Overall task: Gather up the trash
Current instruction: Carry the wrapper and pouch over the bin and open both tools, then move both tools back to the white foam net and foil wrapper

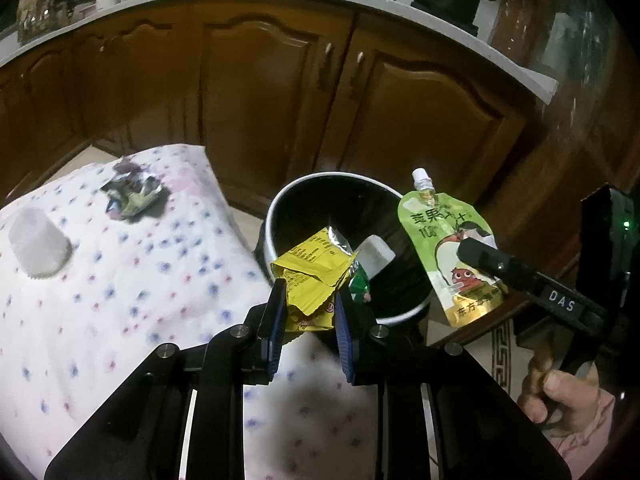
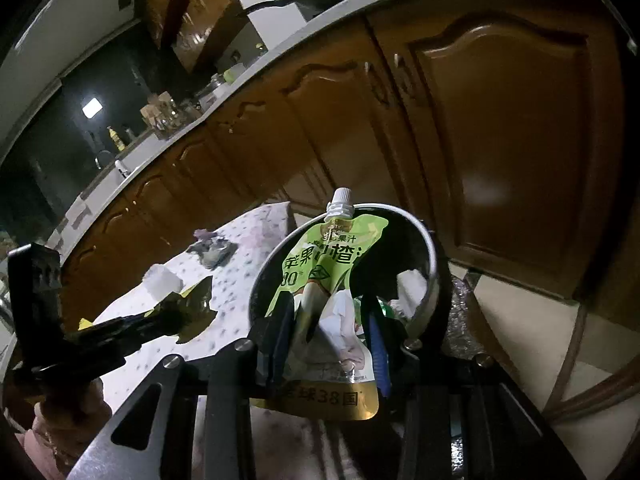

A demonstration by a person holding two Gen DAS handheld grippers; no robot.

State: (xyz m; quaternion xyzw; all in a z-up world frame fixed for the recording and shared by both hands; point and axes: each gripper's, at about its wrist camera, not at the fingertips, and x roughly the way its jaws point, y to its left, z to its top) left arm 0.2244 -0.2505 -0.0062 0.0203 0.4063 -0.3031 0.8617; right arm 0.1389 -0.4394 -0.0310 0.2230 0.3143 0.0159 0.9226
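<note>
My left gripper is clamped on the yellow wrapper, which sits at the near rim of the bin, partly over the opening. My right gripper is closed on the green pouch, spout up, long axis upright, held over the bin's right side. Both pieces hang just above the mouth, so I judge release is next; the wrapper needs a little more forward reach. A crumpled wrapper and a white cup lie on the dotted surface, nearer my left gripper.
</note>
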